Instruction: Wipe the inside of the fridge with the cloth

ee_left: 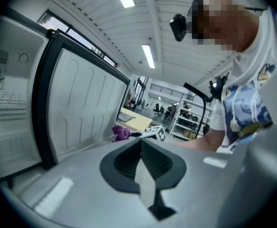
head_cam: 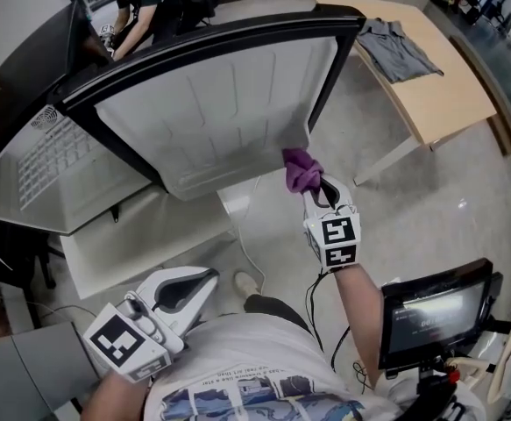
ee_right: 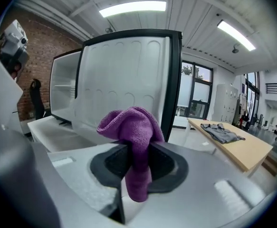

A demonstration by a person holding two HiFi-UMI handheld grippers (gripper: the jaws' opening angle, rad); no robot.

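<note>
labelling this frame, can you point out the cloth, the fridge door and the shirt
cloth (ee_right: 131, 127) right gripper view, on its bunched top fold
fridge door (head_cam: 224, 108) head view, on the white inner liner
shirt (head_cam: 400, 51) head view, on the middle of the grey fabric

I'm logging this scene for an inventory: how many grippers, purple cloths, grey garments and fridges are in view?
2 grippers: left gripper, right gripper
1 purple cloth
1 grey garment
1 fridge
Total: 5
</note>
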